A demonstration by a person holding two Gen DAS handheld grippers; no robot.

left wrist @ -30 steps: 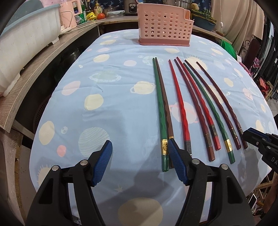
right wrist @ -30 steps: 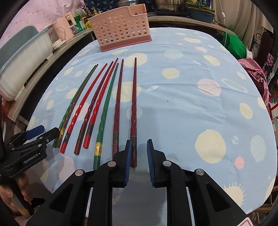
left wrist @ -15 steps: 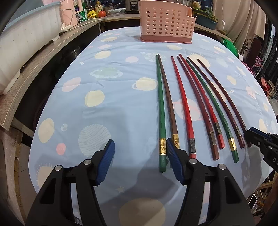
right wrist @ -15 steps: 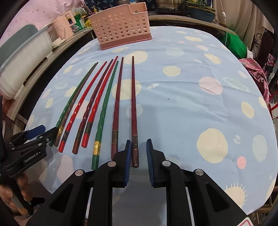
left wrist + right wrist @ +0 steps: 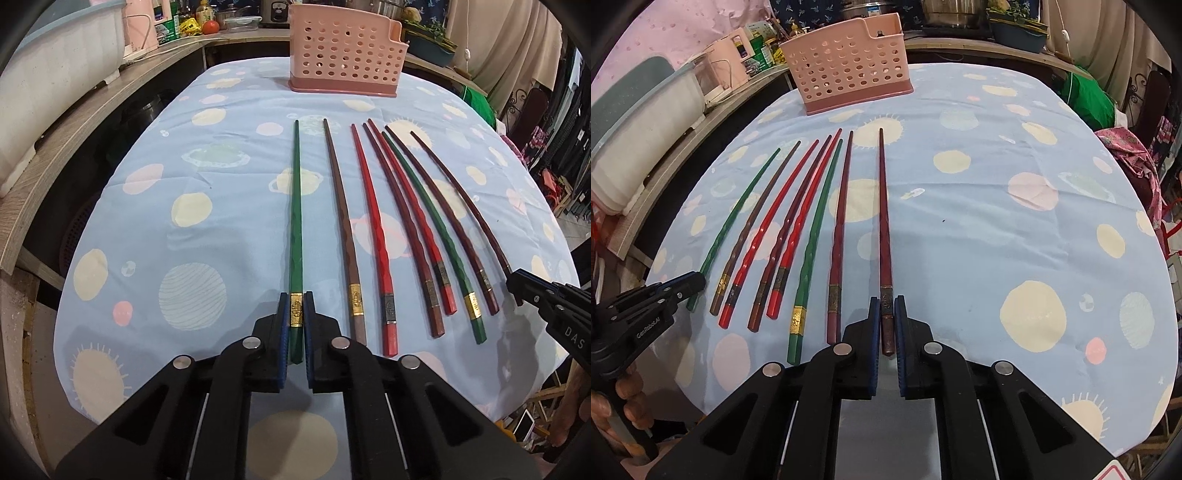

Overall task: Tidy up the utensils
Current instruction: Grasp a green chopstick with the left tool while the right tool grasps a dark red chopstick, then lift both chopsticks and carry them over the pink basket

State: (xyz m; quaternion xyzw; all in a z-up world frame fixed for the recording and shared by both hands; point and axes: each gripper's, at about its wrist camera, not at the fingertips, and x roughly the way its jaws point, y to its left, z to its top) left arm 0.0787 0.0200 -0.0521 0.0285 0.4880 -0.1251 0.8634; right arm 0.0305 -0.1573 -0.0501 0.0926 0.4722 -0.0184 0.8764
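Green chopstick (image 5: 296, 236) sits pinched at its thick end in the left claw (image 5: 296, 314). Dark red chopstick (image 5: 885, 236) sits between the right claw's (image 5: 887, 314) closing pads. Six more lie between them. Open blue table (image 5: 979, 206) leads to the pink basket (image 5: 849, 62).

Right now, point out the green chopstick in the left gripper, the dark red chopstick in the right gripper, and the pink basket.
green chopstick (image 5: 295, 221), left wrist view, mid-shaft.
dark red chopstick (image 5: 884, 229), right wrist view, mid-shaft.
pink basket (image 5: 343, 55), left wrist view, perforated front wall.
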